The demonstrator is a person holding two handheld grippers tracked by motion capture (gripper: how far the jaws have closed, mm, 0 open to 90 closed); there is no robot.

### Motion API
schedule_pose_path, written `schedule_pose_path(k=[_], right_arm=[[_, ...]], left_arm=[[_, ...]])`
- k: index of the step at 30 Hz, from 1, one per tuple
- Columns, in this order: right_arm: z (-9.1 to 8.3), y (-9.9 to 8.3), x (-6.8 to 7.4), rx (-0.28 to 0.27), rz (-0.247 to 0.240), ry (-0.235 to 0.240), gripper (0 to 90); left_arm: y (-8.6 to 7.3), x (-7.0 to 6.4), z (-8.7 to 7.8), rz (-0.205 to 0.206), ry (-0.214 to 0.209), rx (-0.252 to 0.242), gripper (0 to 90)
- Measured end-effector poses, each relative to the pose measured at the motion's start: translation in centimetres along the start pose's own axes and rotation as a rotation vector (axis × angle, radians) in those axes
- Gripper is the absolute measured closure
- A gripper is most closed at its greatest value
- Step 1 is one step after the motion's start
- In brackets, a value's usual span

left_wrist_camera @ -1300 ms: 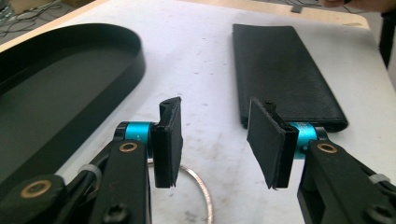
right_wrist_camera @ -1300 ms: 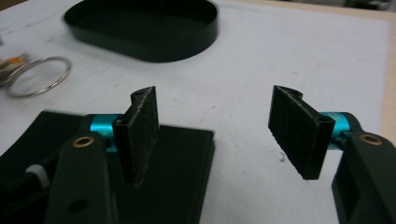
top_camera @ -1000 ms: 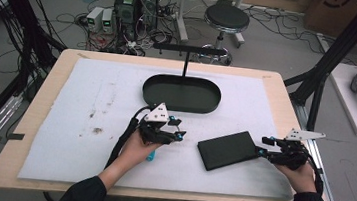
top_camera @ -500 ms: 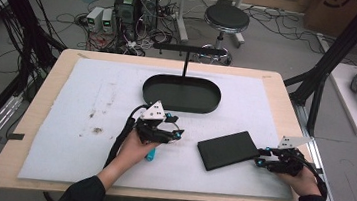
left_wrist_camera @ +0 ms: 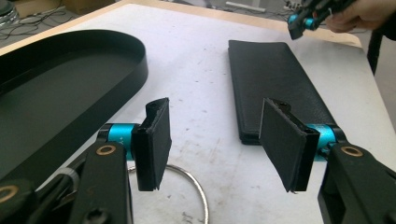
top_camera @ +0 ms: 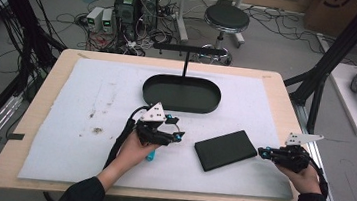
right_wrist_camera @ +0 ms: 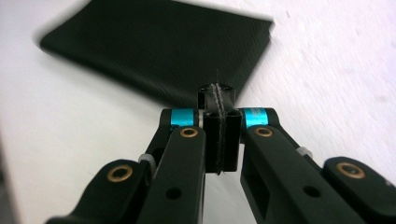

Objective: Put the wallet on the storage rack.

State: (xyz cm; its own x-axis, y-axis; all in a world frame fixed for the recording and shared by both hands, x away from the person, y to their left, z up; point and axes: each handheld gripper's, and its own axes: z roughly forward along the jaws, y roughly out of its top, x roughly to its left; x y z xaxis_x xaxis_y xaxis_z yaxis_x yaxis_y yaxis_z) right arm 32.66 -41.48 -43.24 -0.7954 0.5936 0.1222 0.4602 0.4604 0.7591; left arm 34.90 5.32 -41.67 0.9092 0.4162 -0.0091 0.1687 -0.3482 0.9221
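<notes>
Nearest, the left gripper (top_camera: pixel 177 130) rests on the white table mat (top_camera: pixel 84 120) with jaws wide apart. The right gripper (top_camera: pixel 263 151) has its pads pressed together, empty. Between them lies a flat black rectangular case (top_camera: pixel 225 149). Beyond sits a black oval metal tray (top_camera: pixel 181 93).

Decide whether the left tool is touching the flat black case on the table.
Apart. In the left gripper view the left tool stands open, with bare white mat visible between its pads and the near end of the black case.
</notes>
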Motion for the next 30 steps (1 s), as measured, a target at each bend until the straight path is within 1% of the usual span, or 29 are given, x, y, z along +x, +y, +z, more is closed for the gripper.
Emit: schedule_pose_path(k=[1,2,3,4,5,6,7,9,11,12,15,16,17,20,22,23,25,27,28,29,30], right_arm=[[0.0,0.2,0.2,0.001,-0.016,-0.001,90.0],[0.1,0.4,0.6,0.003,-0.047,-0.007,90.0],[0.2,0.5,0.9,-0.001,-0.092,-0.022,83.6],[0.2,0.5,1.2,-0.011,-0.136,-0.04,72.7],[0.3,0.4,1.4,-0.016,-0.168,-0.065,63.7],[0.4,0.3,1.5,-0.024,-0.193,-0.081,59.2],[0.5,0.2,1.6,-0.023,-0.216,-0.073,58.2],[0.8,0.0,1.8,-0.024,-0.267,-0.084,50.6],[1.2,0.1,2.1,-0.019,-0.315,-0.089,49.8],[1.5,0.1,2.3,-0.01,-0.33,-0.095,49.1],[2.5,0.2,2.4,0.036,-0.356,-0.094,48.3],[2.6,0.1,2.4,0.042,-0.373,-0.108,49.4],[2.7,0.1,2.5,0.043,-0.39,-0.122,53.0],[2.8,0.0,2.3,0.047,-0.409,-0.126,58.1],[2.8,0.0,2.5,0.045,-0.425,-0.135,65.0],[2.7,0.0,2.5,0.046,-0.415,-0.135,68.3],[2.5,0.3,2.4,0.046,-0.389,-0.125,77.8],[2.4,0.5,2.3,0.048,-0.349,-0.109,81.8],[2.4,0.6,2.3,0.048,-0.338,-0.104,82.9],[2.4,0.8,2.3,0.051,-0.303,-0.094,83.1],[2.4,0.9,2.2,0.051,-0.289,-0.088,83.4]], left_arm=[[0.0,-0.1,0.0,0.01,-0.007,0.003,43.2],[0.0,-0.3,0.1,0.017,-0.009,0.005,43.2],[0.0,-0.4,0.2,0.021,-0.012,0.005,43.1],[0.1,-0.5,0.2,0.026,-0.016,0.006,42.7],[0.1,-0.6,0.2,0.026,-0.019,0.005,42.6],[0.1,-0.7,0.2,0.026,-0.022,0.001,42.5],[0.1,-0.7,0.2,0.025,-0.024,0.0,42.3],[0.1,-0.7,0.2,0.017,-0.027,-0.006,41.7],[0.0,-0.6,0.2,0.01,-0.025,-0.009,41.6],[0.0,-0.5,0.2,0.006,-0.028,-0.012,41.6],[0.0,-0.5,0.1,-0.011,-0.037,-0.022,41.6],[0.0,-0.5,0.1,-0.009,-0.036,-0.02,41.6],[-0.1,-0.5,0.1,-0.011,-0.037,-0.022,41.6],[-0.1,-0.5,0.1,-0.018,-0.042,-0.02,41.6],[-0.2,-0.5,0.2,-0.029,-0.045,-0.021,41.6],[-0.2,-0.5,0.2,-0.029,-0.048,-0.02,41.6],[-0.2,-0.6,0.2,-0.03,-0.048,-0.024,41.6],[-0.1,-0.7,0.2,-0.026,-0.052,-0.028,41.6],[-0.1,-0.8,0.2,-0.024,-0.054,-0.032,41.6],[-0.1,-0.8,0.3,-0.02,-0.056,-0.032,41.6],[-0.1,-0.9,0.3,-0.012,-0.056,-0.03,41.6]])
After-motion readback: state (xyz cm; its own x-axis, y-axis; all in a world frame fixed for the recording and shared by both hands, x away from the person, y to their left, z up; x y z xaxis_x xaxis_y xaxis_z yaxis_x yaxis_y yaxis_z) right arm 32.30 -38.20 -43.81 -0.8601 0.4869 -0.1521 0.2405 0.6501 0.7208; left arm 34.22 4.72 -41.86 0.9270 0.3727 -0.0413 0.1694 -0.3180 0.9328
